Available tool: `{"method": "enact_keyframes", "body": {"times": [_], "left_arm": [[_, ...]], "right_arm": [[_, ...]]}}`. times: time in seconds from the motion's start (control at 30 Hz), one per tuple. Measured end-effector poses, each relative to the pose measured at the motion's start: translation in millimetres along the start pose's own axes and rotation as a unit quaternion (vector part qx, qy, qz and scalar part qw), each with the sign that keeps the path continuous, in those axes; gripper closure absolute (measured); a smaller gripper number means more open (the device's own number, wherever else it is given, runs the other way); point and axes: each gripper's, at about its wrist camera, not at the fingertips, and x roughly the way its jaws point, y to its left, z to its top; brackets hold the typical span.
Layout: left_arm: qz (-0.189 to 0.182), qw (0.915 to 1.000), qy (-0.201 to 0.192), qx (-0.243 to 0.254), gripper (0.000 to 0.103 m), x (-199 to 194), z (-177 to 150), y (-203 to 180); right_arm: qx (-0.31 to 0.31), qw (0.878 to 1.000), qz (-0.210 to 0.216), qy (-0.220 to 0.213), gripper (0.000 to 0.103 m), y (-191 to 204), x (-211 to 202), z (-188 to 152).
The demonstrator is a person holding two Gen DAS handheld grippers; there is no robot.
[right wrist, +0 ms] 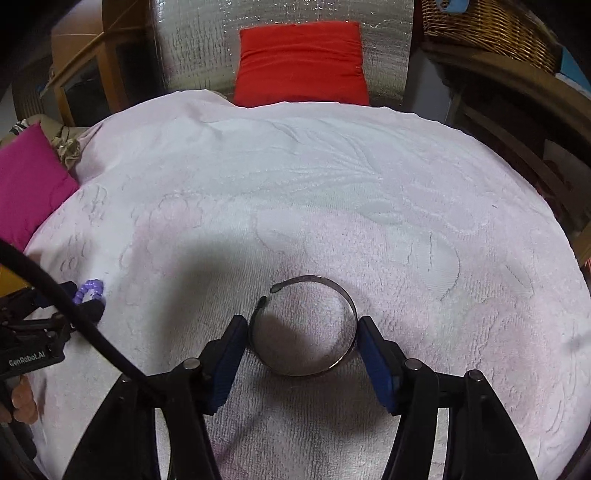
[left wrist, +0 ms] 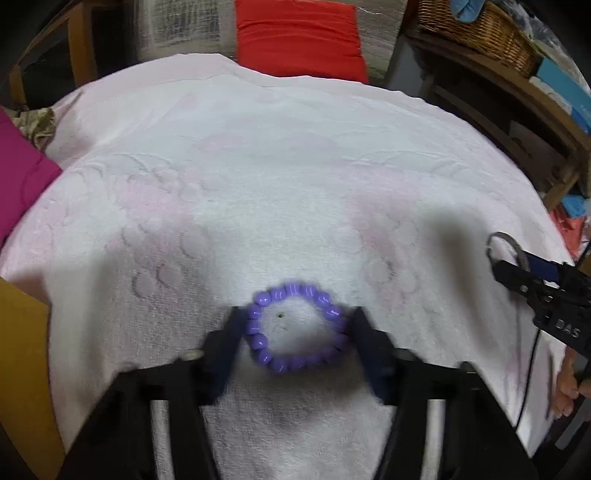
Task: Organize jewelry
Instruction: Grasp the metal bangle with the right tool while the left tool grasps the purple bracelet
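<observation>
A purple beaded bracelet (left wrist: 295, 326) sits between the two fingers of my left gripper (left wrist: 297, 334), which is shut on its sides over the pale pink towel (left wrist: 258, 166). It also shows in the right wrist view (right wrist: 88, 290) at the far left. A silver open cuff bangle (right wrist: 304, 325) is held across its width between the blue pads of my right gripper (right wrist: 303, 339), just over the towel. In the left wrist view the bangle (left wrist: 508, 247) shows at the right edge in the right gripper (left wrist: 517, 273).
A red cushion (right wrist: 301, 62) lies beyond the towel's far edge. A magenta cushion (right wrist: 29, 184) is at the left. A wicker basket (left wrist: 480, 29) and wooden shelving (left wrist: 517, 122) stand at the right. A black cable (right wrist: 74, 317) crosses the lower left.
</observation>
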Motion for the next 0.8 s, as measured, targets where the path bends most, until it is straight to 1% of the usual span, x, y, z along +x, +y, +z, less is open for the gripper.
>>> {"method": "enact_keyframes", "body": {"times": [0.03,0.2,0.27,0.33,0.5,0.57,0.67,0.73,0.77,0.8], "left_arm": [[-0.007,1.0,0.0,-0.003,0.063,-0.9,0.3,-0.2],[-0.002,1.0,-0.004,-0.002,0.077,-9.3,-3.3,3.3],[0.0,0.9999,-0.01,-0.001,0.08,-16.2,-7.0,7.9],[-0.002,0.9999,-0.017,-0.002,0.086,-23.8,-8.1,10.5],[-0.005,0.9994,-0.034,0.001,0.091,-40.5,-12.7,13.2],[-0.005,0.9993,-0.037,0.002,0.091,-44.8,-14.7,15.3],[0.012,0.9993,-0.035,0.011,0.091,-48.3,-18.7,17.3],[0.022,0.9993,-0.028,0.009,0.091,-50.0,-21.4,22.0],[0.026,0.9993,-0.026,0.008,0.089,-49.7,-21.7,24.1],[0.032,0.9992,-0.022,0.005,0.077,-48.5,-21.1,26.0]], "right_arm": [[0.002,1.0,0.001,0.0,0.039,0.1,-0.1,0.7],[0.016,1.0,0.014,-0.006,0.039,1.6,-6.6,3.5],[0.017,1.0,0.018,-0.012,0.039,6.0,-9.4,3.8],[0.013,1.0,0.019,-0.018,0.039,11.5,-13.1,4.8],[0.007,0.999,0.024,-0.029,0.039,23.7,-20.6,6.7],[0.006,0.999,0.024,-0.032,0.039,26.1,-23.5,5.4],[0.005,0.999,0.025,-0.033,0.039,28.9,-26.9,4.1],[0.005,0.999,0.023,-0.033,0.039,28.9,-27.5,3.4],[0.005,0.999,0.023,-0.031,0.039,28.8,-27.4,2.6],[0.005,0.999,0.023,-0.029,0.039,28.7,-26.5,2.3]]}}
